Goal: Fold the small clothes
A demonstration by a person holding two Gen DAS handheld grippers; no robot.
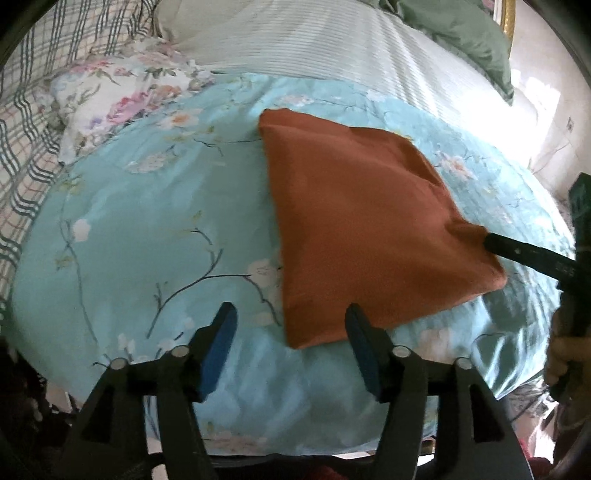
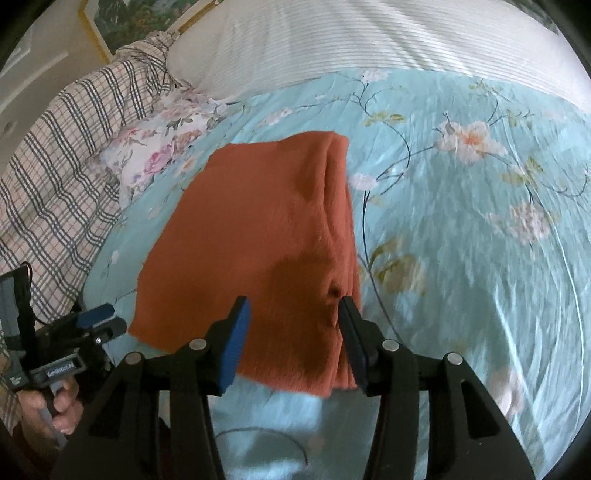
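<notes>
the biggest thing i see is the light blue floral bedspread [image 1: 147,229], which fills most of both views and carries everything else. behind it lies a white ribbed cover [image 1: 314,44], and to my left a checked blanket [image 2: 55,166] is bunched along the edge, with a green cloth [image 1: 469,33] heaped at the far right corner in the left wrist view. a small pillow with pink flowers [image 2: 155,158] sits between the checked blanket and the bedspread.

on the bedspread lies the rust-orange garment [image 1: 351,221], folded into a rough rectangle, flat except along its right side, where a doubled edge stands up as a ridge in the right wrist view.

my right gripper [image 2: 293,308] is low over the near right part of the garment, its fingers spread apart with nothing pinched between them; the right finger [image 2: 351,325] sits at the folded edge and the cloth is dimpled just ahead of it. from the left wrist view one dark finger of it reaches onto the garment's right corner.

my left gripper [image 1: 290,321] is released too, fingers wide and bare, hovering over the bedspread at the garment's near left corner, not touching the cloth as far as i can tell.
</notes>
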